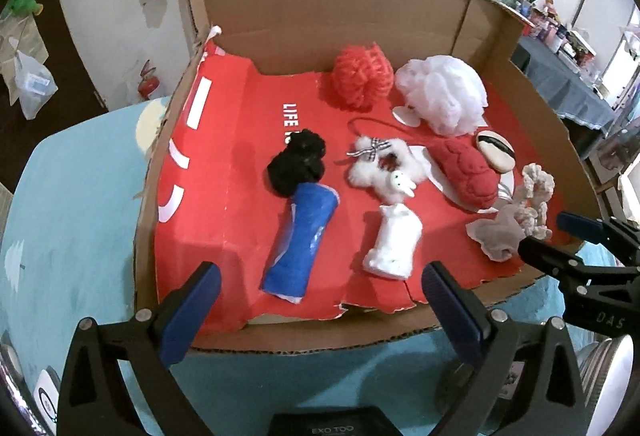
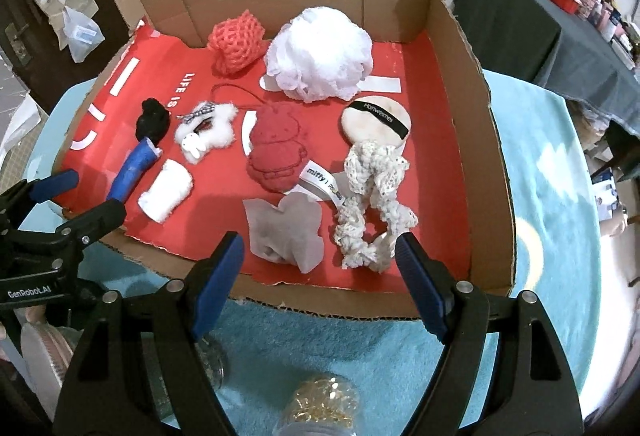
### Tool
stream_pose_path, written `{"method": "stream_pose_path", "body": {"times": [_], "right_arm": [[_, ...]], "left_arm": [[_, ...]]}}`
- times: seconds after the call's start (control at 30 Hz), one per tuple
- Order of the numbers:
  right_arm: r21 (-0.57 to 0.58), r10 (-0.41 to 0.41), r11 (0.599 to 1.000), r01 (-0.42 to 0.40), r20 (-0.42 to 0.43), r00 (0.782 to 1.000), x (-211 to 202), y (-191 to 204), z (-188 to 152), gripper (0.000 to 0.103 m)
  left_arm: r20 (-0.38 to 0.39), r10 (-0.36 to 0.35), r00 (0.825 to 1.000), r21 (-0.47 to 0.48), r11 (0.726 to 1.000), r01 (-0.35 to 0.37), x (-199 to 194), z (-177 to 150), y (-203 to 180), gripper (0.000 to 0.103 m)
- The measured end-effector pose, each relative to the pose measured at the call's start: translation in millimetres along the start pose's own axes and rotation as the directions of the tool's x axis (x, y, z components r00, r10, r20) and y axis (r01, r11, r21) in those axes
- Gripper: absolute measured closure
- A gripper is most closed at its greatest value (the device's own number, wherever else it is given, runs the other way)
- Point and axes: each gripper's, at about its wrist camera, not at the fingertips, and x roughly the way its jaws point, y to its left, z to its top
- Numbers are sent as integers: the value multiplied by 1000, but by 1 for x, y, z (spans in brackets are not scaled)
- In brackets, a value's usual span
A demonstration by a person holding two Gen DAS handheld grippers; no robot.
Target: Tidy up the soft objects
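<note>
The table, under a pale blue cloth, carries a cut-down cardboard box lined in red, and all the soft things lie inside it.

Toward the box's far wall sit the white mesh puff and, just beside it, the red net ball. In the middle lies the red plush with its printed tag, with the round powder puff close by. A cream crocheted scrunchie runs from the puff toward the near edge, a grey cloth scrap just beside it. Along the left side lie a blue roll, a white roll, a fluffy white charm and a black pom.

The left tool hangs over the near edge with its jaws spread wide and nothing between them. The right tool is also open and empty, poised over the near edge in front of the scrap and scrunchie.

The pieces are crowded: closing on the scrunchie could snag the scrap or drag the plush's tag. The light rolls may tumble under a slanted pinch. The two tools hang close together and could knock each other, or catch the box's torn rim.
</note>
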Motion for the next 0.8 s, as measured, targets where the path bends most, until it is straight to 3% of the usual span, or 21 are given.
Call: {"method": "stream_pose_path", "body": {"times": [0.8], "right_arm": [[11, -22, 1000, 22, 1, 1000, -1, -5, -2, 26]], "left_arm": [[-27, 25, 999, 1, 1000, -25, 5, -5, 1, 1]]}}
